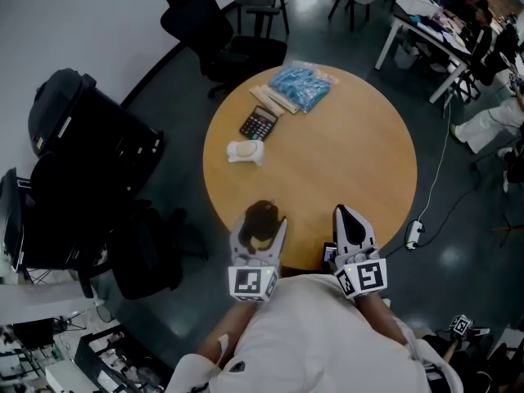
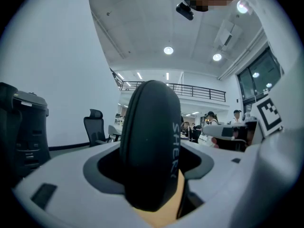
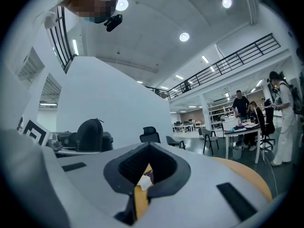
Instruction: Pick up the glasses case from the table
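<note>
The glasses case [image 1: 262, 219] is a dark, rounded oval shell. My left gripper [image 1: 260, 229] is shut on it over the near edge of the round wooden table [image 1: 352, 162]. In the left gripper view the case [image 2: 149, 146] stands on end between the jaws and fills the middle of the frame, with pale lettering down its side. My right gripper [image 1: 345, 215] sits shut and empty just to the right, also at the near table edge. The right gripper view shows its jaws closed together [image 3: 145, 177] and the case [image 3: 89, 134] off to the left.
On the far side of the table lie a black calculator [image 1: 259, 124], a small white object [image 1: 246, 151], pale wooden sticks [image 1: 274, 99] and a blue plastic packet [image 1: 300, 84]. A black office chair [image 1: 214, 35] stands beyond the table. Dark bags and equipment [image 1: 90, 137] crowd the left.
</note>
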`<state>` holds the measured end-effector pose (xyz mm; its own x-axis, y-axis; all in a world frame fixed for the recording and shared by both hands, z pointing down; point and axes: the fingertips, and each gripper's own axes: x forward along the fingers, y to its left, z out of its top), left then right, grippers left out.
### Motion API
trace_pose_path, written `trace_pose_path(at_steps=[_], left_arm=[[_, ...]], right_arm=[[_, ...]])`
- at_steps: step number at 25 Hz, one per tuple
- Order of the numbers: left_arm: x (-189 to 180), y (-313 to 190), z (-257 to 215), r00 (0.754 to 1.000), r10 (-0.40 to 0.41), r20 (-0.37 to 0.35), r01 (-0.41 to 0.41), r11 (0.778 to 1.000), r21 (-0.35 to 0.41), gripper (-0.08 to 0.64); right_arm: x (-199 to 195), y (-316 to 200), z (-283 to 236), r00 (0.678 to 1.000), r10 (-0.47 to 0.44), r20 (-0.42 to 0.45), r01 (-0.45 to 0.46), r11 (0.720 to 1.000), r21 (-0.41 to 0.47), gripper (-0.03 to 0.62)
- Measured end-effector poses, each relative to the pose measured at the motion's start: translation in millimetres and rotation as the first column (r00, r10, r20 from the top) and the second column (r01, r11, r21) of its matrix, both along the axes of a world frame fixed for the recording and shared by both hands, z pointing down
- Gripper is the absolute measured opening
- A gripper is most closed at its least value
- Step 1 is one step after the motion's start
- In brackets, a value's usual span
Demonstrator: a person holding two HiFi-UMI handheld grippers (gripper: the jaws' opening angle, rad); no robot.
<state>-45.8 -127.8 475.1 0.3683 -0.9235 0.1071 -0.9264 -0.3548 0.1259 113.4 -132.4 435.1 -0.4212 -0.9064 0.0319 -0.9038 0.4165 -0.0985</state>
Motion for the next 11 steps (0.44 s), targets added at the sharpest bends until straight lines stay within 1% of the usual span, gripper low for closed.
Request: trace_pose_path(at_steps=[11], left_arm=[[-2.9,-1.6,5.7,1.000,-0.022,-0.004,0.022,1.000,-0.013,0.324]], right_arm=[[-1.3,-4.3,2.4,1.000,-0.017,-0.003,0.017,1.000,-0.004,0.015]])
